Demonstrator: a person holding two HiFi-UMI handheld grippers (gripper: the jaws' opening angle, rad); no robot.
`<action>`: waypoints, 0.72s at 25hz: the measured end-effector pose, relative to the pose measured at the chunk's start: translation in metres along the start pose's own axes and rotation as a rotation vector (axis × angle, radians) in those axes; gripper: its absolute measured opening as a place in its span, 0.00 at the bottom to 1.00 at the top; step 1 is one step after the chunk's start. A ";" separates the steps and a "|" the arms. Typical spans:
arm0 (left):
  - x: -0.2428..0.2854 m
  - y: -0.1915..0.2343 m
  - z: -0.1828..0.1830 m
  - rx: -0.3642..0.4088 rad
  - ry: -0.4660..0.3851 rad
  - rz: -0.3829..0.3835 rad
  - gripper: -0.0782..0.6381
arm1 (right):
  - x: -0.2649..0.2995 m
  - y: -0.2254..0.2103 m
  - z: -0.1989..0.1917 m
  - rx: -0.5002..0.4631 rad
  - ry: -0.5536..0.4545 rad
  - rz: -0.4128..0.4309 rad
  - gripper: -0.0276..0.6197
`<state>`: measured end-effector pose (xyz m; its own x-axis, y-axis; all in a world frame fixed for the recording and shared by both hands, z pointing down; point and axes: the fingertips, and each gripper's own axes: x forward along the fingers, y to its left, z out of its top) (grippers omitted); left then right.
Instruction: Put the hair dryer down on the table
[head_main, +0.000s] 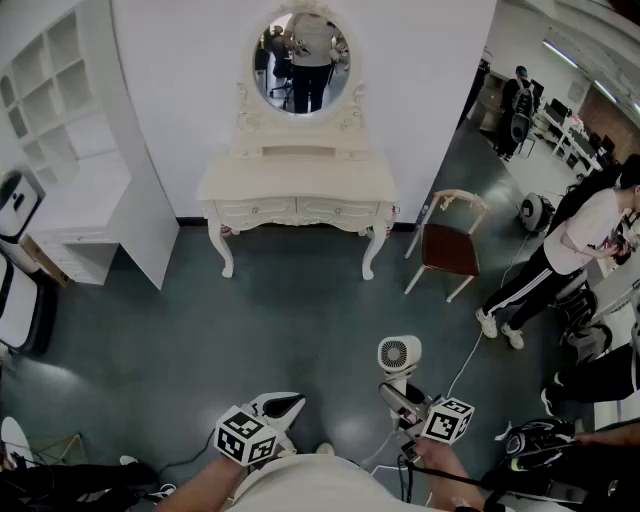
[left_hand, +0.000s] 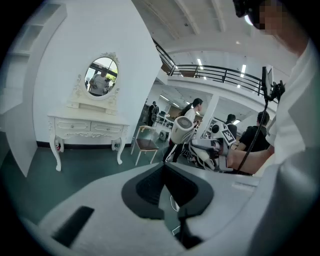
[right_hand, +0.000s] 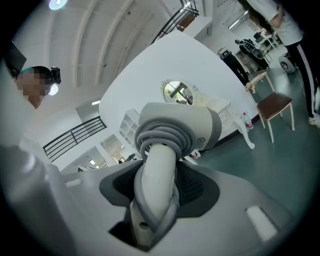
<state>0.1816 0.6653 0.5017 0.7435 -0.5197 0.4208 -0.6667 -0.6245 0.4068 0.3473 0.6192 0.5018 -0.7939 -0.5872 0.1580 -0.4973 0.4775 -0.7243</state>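
A white hair dryer (head_main: 398, 358) with its grey cord wound round the handle stands upright in my right gripper (head_main: 404, 400), low and right of middle in the head view. In the right gripper view the dryer (right_hand: 176, 129) fills the centre, and both pads press on its handle. My left gripper (head_main: 279, 407) hangs beside it to the left, shut and holding nothing, its jaws meeting at the tips (left_hand: 163, 170). The white dressing table (head_main: 296, 186) with an oval mirror stands against the far wall, well beyond both grippers. From the left gripper view the dryer (left_hand: 181, 129) shows to the right.
A brown-seated chair (head_main: 447, 247) stands right of the dressing table. A white shelf unit (head_main: 72, 150) fills the left wall. A person (head_main: 572, 250) bends over at the right near bags and gear. A thin white cable (head_main: 470, 352) lies on the green floor.
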 end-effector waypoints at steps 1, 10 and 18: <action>0.006 -0.005 -0.002 -0.001 -0.001 0.003 0.10 | -0.005 -0.004 0.000 -0.006 0.006 0.006 0.35; 0.027 -0.033 -0.030 -0.022 0.012 0.045 0.10 | -0.039 -0.025 -0.023 -0.052 0.063 0.012 0.35; 0.021 -0.026 -0.034 -0.012 0.011 0.094 0.10 | -0.025 -0.035 -0.041 -0.090 0.110 0.021 0.35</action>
<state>0.2126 0.6905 0.5281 0.6772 -0.5691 0.4664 -0.7341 -0.5663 0.3748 0.3702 0.6441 0.5510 -0.8355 -0.5038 0.2195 -0.5057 0.5487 -0.6657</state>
